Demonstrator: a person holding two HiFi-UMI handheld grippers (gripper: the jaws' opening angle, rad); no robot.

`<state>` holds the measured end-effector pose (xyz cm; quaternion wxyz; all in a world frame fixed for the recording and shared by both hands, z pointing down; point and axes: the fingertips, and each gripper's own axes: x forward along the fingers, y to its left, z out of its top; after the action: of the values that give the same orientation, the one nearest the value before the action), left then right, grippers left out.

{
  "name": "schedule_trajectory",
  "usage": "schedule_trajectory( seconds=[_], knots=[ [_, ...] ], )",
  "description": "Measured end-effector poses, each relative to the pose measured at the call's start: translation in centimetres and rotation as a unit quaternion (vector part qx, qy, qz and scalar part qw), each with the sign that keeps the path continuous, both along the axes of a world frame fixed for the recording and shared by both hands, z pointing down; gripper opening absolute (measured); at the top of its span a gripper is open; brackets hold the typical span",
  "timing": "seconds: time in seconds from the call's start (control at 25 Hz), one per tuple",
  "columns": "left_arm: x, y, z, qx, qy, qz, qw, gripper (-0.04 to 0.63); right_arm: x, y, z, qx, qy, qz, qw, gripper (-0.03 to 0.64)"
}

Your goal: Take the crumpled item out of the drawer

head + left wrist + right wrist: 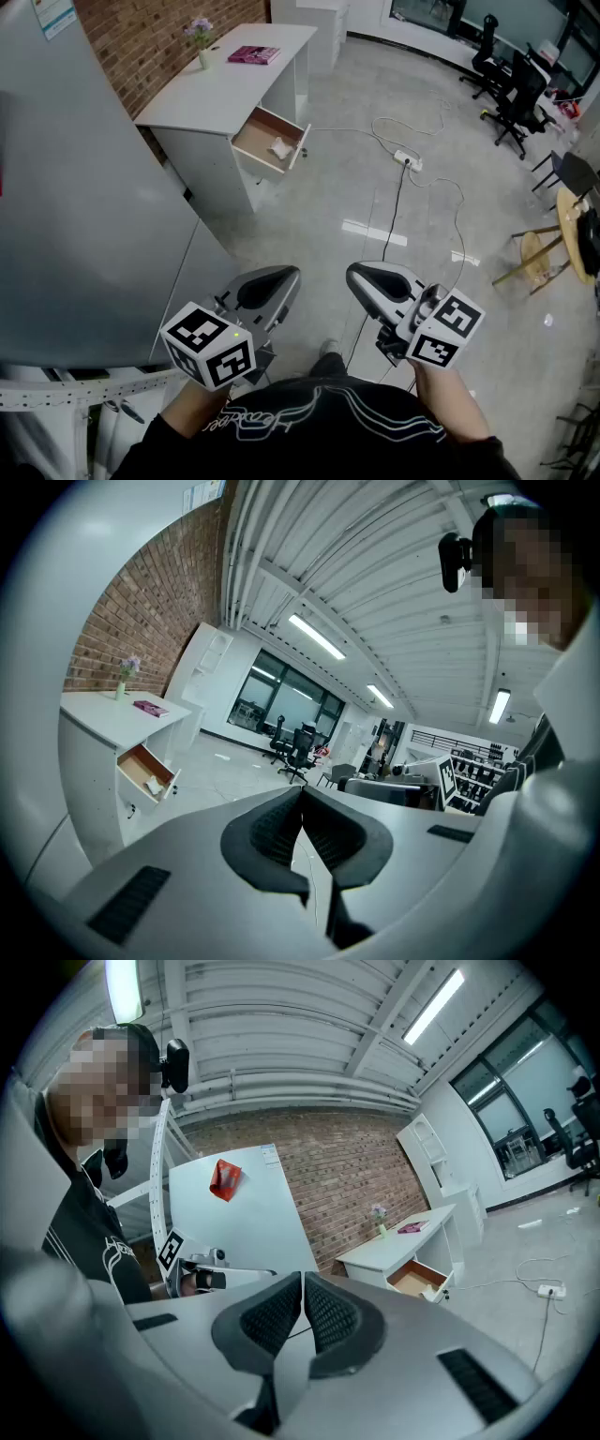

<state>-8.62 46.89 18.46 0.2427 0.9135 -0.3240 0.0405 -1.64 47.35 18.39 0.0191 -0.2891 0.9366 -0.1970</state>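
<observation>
Grey floor (319, 206); left gripper (281, 278), right gripper (364, 277) closed, empty.

crumpled item (279, 147) too small to identify, pink book (253, 54) print unreadable

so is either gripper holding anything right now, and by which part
Nothing. The left gripper and right gripper are both shut and empty; the crumpled item lies in the open drawer, far from both.
</observation>
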Motion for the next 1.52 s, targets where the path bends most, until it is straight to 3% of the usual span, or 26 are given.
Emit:
schedule_trajectory(
  seconds=[0.4, 0.84, 1.16, 1.52],
  knots=[
    [6.0, -3.7, 0.8, -0.006, -0.003, 0.01, 0.9999, 0.022, 5.9, -4.1, 1.1, -0.013, -0.003, 0.019, 1.0, 0.048],
    [13.1, -8.3, 1.0, 0.006, -0.007, -0.001, 1.0, 0.023, 12.9, -8.7, 1.8, 0.002, 0.008, 0.017, 1.0, 0.049],
    [14.8, -11.2, 4.8, -0.013, 0.006, -0.004, 0.9999, 0.024, 14.3, -11.2, 5.1, -0.007, 0.011, 0.011, 1.0, 0.049],
    [14.3, -22.5, 8.7, -0.026, 0.007, -0.012, 0.9996, 0.025, 14.3, -22.0, 8.2, -0.031, 0.026, 0.008, 0.999, 0.049]
  ],
)
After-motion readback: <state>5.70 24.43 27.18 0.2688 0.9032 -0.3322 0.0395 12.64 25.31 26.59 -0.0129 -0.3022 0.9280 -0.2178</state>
